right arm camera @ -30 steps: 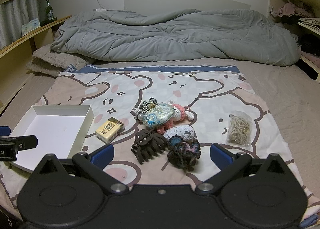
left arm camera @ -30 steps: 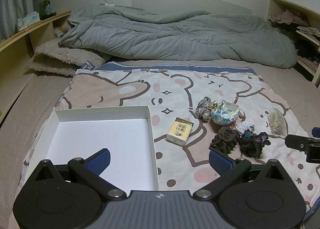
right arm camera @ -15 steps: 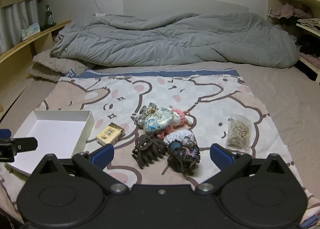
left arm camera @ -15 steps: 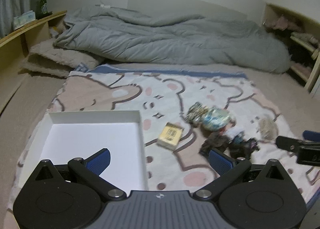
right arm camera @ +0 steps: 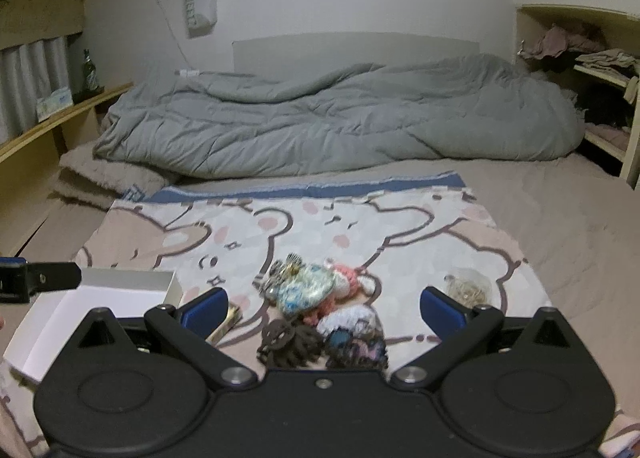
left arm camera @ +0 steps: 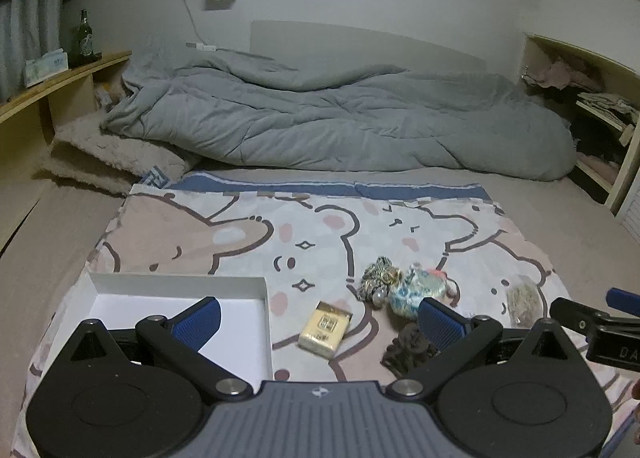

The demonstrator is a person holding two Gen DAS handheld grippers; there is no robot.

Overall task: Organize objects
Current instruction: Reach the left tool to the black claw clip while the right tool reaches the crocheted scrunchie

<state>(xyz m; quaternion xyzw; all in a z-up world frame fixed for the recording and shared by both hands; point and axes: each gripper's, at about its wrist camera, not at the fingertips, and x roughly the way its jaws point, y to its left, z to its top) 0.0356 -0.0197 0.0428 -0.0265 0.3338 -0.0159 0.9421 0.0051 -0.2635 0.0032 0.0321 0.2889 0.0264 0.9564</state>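
Box: white box [left arm camera: 262, 322] at far left of the cartoon blanket [left arm camera: 320, 234], interior bare as far as visible; nothing sorted into it yet.
Left gripper: left gripper [left arm camera: 318, 318] spread wide, holding nothing, hovering above box edge and blanket.
Card pack: small yellow pack [left arm camera: 326, 328] just right of the box, lying flat on the blanket.
Claw clip: brown claw clip [right arm camera: 288, 342] near the front of the pile, partly hidden behind gripper bodies.
Scrunchie pile: patterned scrunchies [right arm camera: 308, 290] heaped together mid-blanket, touching one another.
Right gripper: right gripper [right arm camera: 324, 306] spread wide, empty, poised above the pile.
Rubber bands: clear bag of rubber bands [right arm camera: 466, 288] at far right, apart from the pile.
Progress: seemingly at the very start; every item left to move.
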